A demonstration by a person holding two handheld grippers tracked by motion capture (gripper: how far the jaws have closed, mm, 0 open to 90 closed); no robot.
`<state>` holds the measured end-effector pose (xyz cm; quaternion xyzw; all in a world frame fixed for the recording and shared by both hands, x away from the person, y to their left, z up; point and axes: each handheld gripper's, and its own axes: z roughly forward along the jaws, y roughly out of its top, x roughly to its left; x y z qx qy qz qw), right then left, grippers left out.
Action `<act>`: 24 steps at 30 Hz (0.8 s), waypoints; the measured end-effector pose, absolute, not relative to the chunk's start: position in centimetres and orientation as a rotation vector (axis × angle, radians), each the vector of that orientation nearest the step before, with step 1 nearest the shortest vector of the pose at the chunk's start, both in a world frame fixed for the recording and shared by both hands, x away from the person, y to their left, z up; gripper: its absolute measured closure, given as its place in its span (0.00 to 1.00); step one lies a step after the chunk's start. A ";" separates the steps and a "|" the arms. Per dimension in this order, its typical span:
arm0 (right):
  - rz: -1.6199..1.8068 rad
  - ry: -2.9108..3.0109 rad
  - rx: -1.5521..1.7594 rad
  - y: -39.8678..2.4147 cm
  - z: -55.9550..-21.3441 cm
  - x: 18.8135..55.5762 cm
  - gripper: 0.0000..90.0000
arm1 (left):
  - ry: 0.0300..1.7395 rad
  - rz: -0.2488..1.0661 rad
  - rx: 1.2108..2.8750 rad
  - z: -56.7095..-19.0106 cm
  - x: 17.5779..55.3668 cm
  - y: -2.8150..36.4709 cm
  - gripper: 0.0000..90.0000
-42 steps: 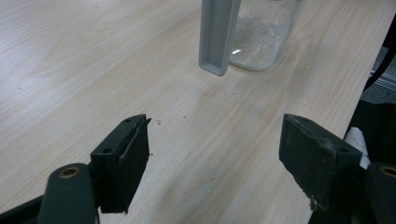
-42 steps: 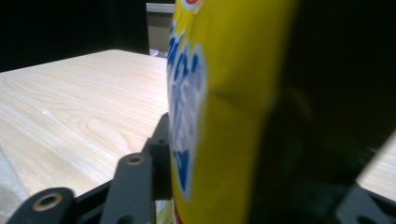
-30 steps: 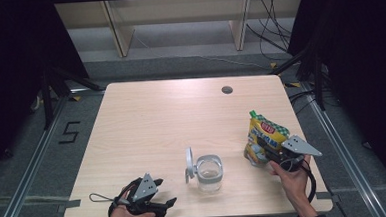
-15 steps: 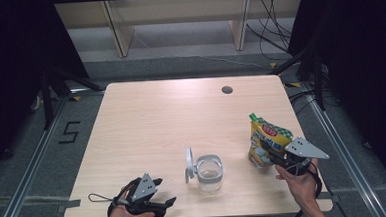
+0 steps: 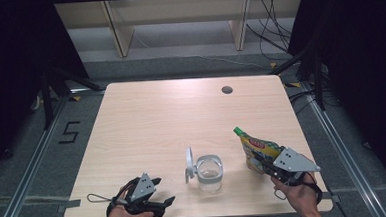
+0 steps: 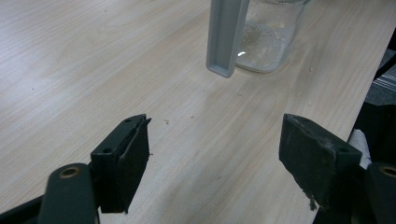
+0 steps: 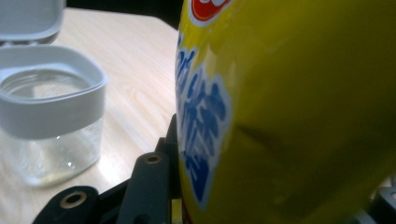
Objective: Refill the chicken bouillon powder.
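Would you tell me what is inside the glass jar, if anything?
The glass jar, its lid flipped open, looks nearly empty, with crumbs on its bottom; its grey rim hides the upper wall.

Right gripper w/ yellow pouch moved up & left toward jar.

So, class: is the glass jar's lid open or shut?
Open. The jar has its grey lid flipped up on edge at its left side, leaving the mouth uncovered.
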<state>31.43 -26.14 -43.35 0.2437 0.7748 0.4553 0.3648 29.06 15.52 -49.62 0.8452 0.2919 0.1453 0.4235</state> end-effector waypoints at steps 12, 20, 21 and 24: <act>0.875 2.022 0.297 -23.1 -41.8 29.0 0.73 | 0.729 0.360 2.117 -49.7 29.1 15.5 0.27; 0.658 2.022 0.114 -21.6 -41.7 28.2 0.73 | 0.719 0.359 2.103 -49.7 29.2 15.3 0.27; 0.656 2.029 0.146 -21.4 -41.9 28.0 0.73 | 0.700 0.368 2.110 -49.7 29.2 15.4 0.27; 0.632 2.030 0.130 -21.2 -42.1 27.9 0.74 | 0.715 0.360 2.105 -49.7 29.2 15.4 0.27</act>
